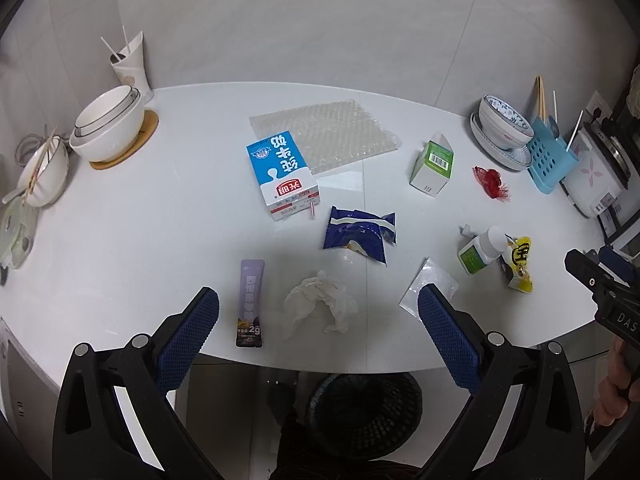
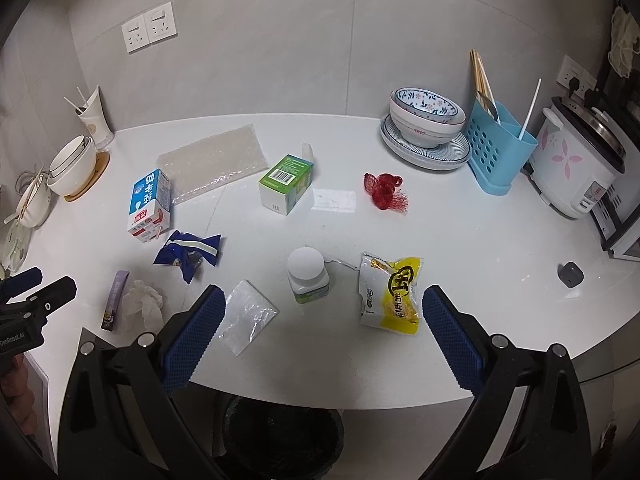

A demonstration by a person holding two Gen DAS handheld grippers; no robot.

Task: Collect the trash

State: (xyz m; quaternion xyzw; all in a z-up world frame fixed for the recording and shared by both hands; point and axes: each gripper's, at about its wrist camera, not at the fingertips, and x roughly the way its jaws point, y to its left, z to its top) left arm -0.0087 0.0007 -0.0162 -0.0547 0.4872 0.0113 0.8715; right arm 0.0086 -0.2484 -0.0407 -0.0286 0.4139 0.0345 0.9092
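A white table (image 2: 460, 264) stands against a grey tiled wall (image 2: 320, 40) with 2 sockets (image 2: 149, 27); trash lies scattered on it: milk carton (image 1: 282, 176), bubble wrap (image 1: 328, 134), green box (image 2: 285, 184), blue wrapper (image 1: 360, 236), tissue (image 1: 318, 306), purple sachet (image 1: 251, 304), bottle (image 2: 307, 275), yellow packet (image 2: 394, 292), clear bag (image 2: 248, 318), red net (image 2: 384, 191). Bowls (image 2: 426, 118), a blue caddy (image 2: 500, 148) and a rice cooker (image 2: 576, 164) line the back; a black bin (image 1: 364, 412) sits on the floor below the near edge. Left gripper (image 1: 318, 308) and right gripper (image 2: 320, 308) hover over the near edge, jaws wide, holding nothing.

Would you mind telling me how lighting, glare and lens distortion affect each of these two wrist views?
Left wrist view: strong fisheye bends the table edge, corners vignette to black, and a soft shadow falls around the crumpled tissue. Right wrist view: same curvature and dark corners, a bright glare patch on the table beside the green box, sheen on the clear plastic bag; both views are sharp.
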